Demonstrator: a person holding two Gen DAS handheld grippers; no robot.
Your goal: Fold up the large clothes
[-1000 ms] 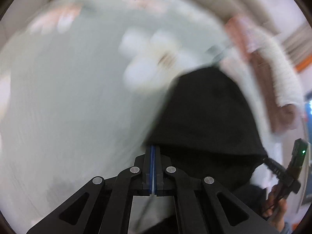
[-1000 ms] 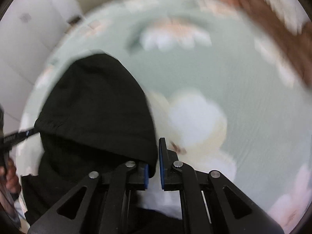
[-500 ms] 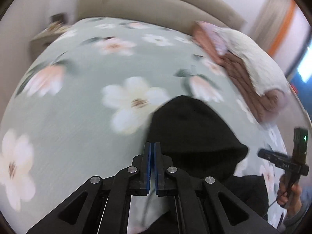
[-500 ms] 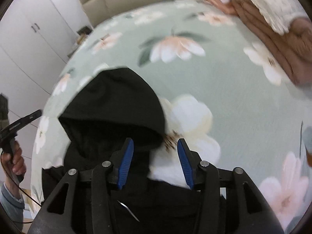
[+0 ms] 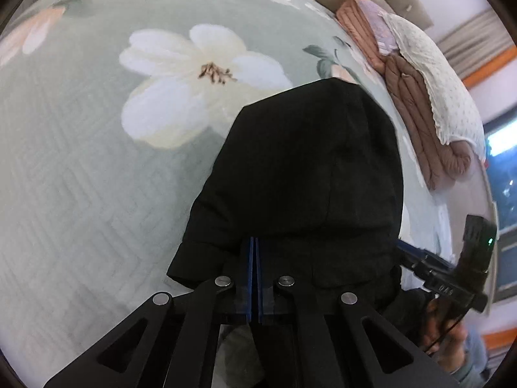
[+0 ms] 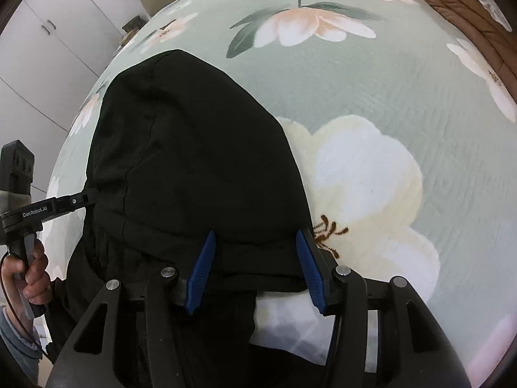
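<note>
A black hoodie lies on the bed with its hood (image 5: 307, 168) spread flat and pointing away from me. My left gripper (image 5: 254, 242) is shut at the hood's brim on its left corner, pads pressed together with black cloth at their tips. The right wrist view shows this gripper (image 6: 86, 199) meeting the hood's (image 6: 194, 148) left edge. My right gripper (image 6: 256, 232) stands open over the brim's right part. Black cloth lies between and under its blue pads (image 6: 202, 258), and they do not press on it. The hoodie's body is hidden under both grippers.
The bed has a pale green bedspread (image 5: 80, 161) with large flowers. A folded brown quilt (image 5: 416, 106) under a cream blanket (image 5: 449, 77) lies along the bed's right side. White wardrobe doors (image 6: 42, 48) and a small bedside table (image 6: 132, 24) stand to the left.
My right gripper has opened and let go of the hood's edge. The left gripper stays shut at the brim. Both views have steadied over the hood, which now lies flat.
</note>
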